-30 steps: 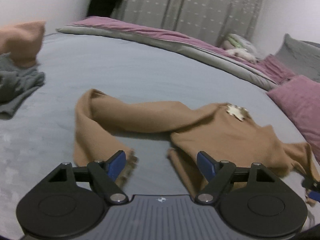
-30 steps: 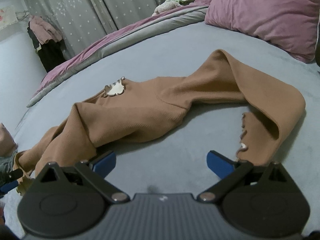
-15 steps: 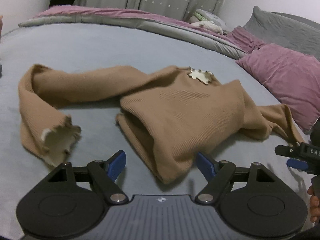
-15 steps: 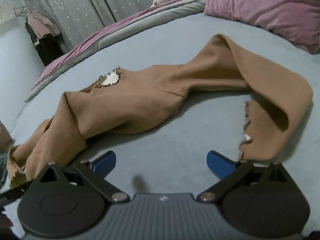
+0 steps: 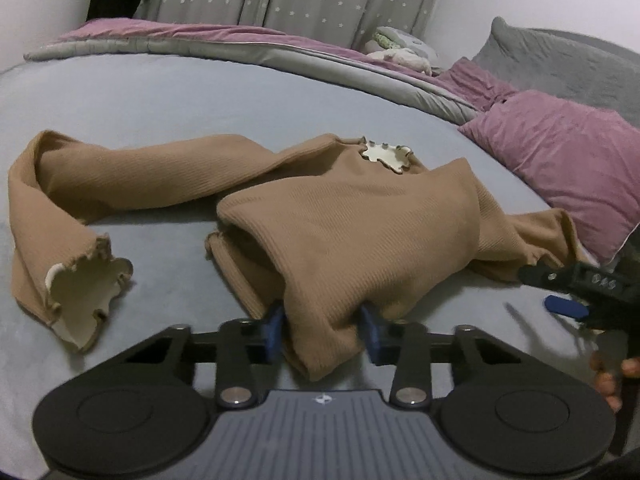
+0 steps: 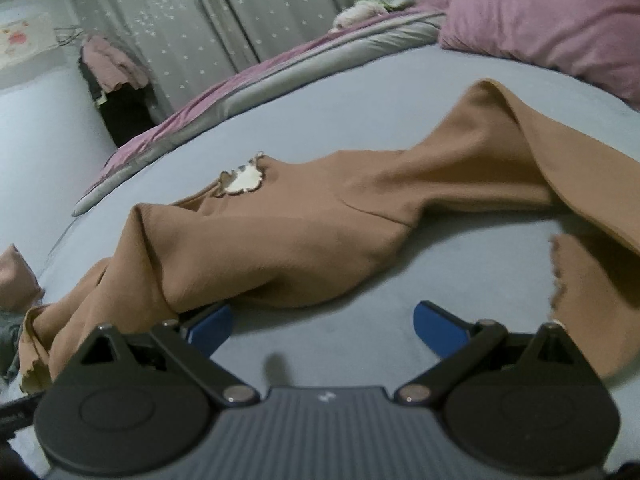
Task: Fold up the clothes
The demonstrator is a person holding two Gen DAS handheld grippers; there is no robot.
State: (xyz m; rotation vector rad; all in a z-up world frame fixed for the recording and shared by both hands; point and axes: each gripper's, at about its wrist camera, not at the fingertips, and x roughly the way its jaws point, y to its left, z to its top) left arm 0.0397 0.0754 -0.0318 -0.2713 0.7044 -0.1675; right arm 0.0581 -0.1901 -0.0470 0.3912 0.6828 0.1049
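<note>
A brown ribbed sweater point(image 5: 360, 220) lies crumpled on the grey-blue bed sheet point(image 5: 160, 96), its cream collar patch point(image 5: 386, 156) facing up. One sleeve curls away to the left and ends in a frilled cuff point(image 5: 80, 292). My left gripper point(image 5: 322, 330) is shut on the near hem corner, with the fabric bunched between its blue pads. In the right wrist view the sweater point(image 6: 300, 248) spreads across the bed. My right gripper point(image 6: 324, 324) stands open low over the sheet, its left pad point(image 6: 208, 322) against the sweater's edge. It also shows at the right of the left wrist view as the right gripper point(image 5: 538, 286).
A pink pillow point(image 5: 568, 160) and a grey pillow point(image 5: 560, 56) lie at the right. A rolled pink and grey duvet point(image 5: 240, 44) runs along the far side below dotted curtains. Other clothes point(image 6: 16, 276) sit at the left edge. A person's hand point(image 5: 612, 376) holds the right gripper.
My left gripper swung right from the sleeve cuff to the sweater's hem and closed on it. My right gripper moved closer to the sweater and stayed open.
</note>
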